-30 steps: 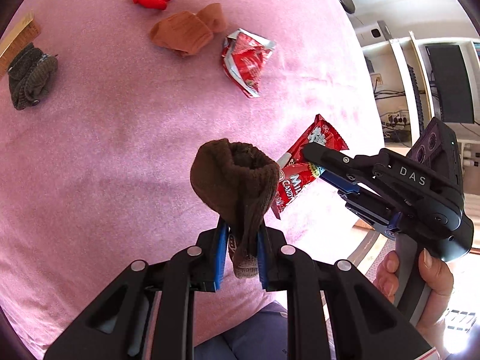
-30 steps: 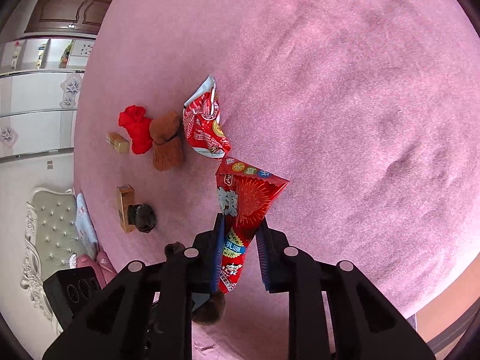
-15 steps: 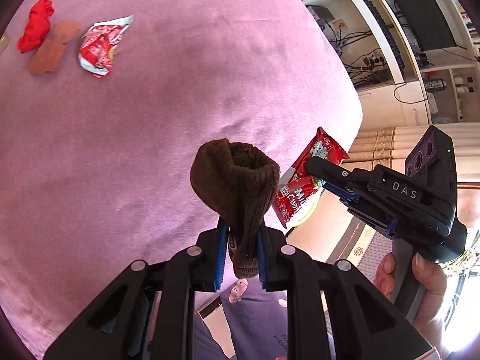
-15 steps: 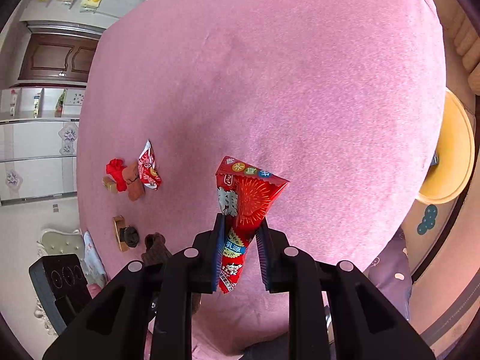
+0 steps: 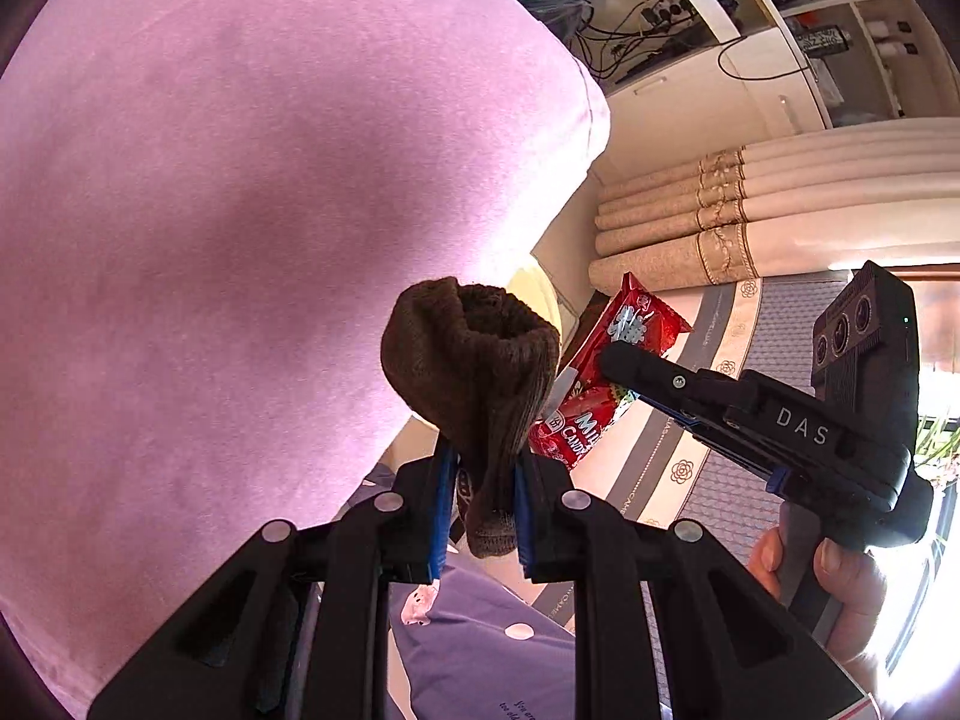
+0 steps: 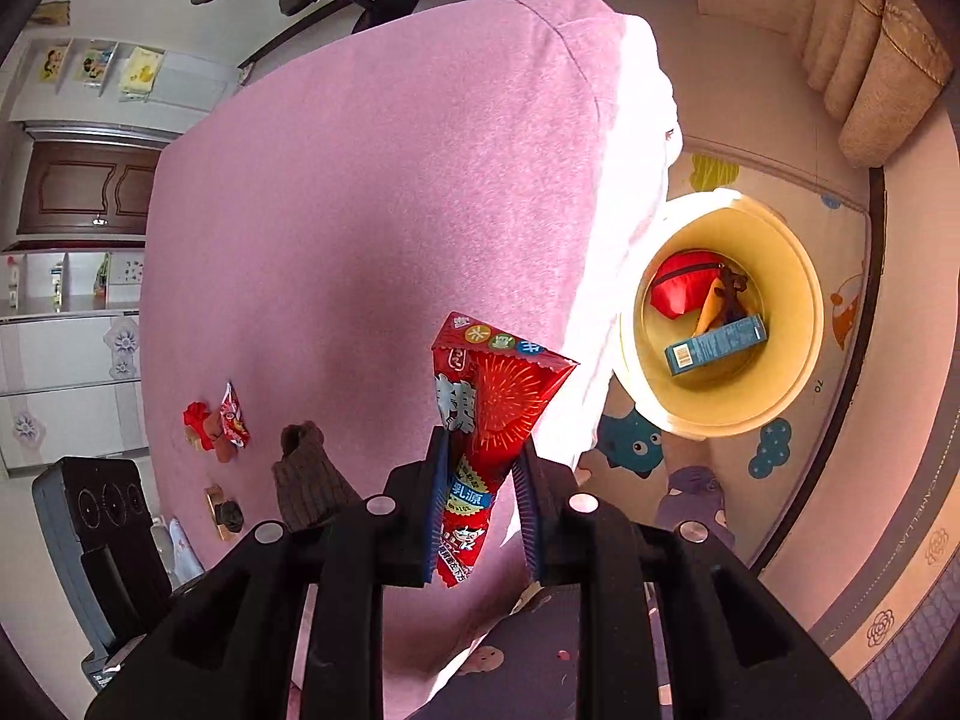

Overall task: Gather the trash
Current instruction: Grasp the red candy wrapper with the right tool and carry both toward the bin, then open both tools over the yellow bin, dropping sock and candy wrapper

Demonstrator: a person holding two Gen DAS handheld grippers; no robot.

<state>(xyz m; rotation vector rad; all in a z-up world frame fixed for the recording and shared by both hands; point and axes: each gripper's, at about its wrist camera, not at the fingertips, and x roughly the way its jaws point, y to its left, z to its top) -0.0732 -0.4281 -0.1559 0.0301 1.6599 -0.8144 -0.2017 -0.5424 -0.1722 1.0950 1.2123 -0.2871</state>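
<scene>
Moved since earlier: both grippers were carried away from the middle of the pink bed [image 6: 372, 192] toward its corner; the yellow bin [image 6: 798, 324] on the floor, only half seen 0.5 s ago, is now fully seen in the right wrist view.
Left gripper [image 5: 480, 504]: closed on the brown sock [image 5: 474, 372]; it is pinched at the lower end, so the open cuff stands up above the pads.
Right gripper [image 6: 480, 498]: closed on the red candy wrapper [image 6: 486, 402]; the narrow end is clamped and the wide end fans out upward, prob. so it falls free when released.
Wrapper position: in the air, over the bed edge, near the bin but not yet above it (a judgement from the right wrist view).
Bin content: a red item [image 6: 681, 288], a blue box [image 6: 714, 348] and sth yellow-brown, not clear.
Left on bed: another red wrapper [image 6: 234, 417] beside red and brown cloth items [image 6: 204, 426], and a dark roll beside a gold box [image 6: 225, 513], well apart from the grippers.
Step in hand (judged): transport to the bin; drop not yet done.
Risk: light wrapper may drift outside the rim if released too early.
Note: a sock is prob. not trash; why it is held cannot be told.
</scene>
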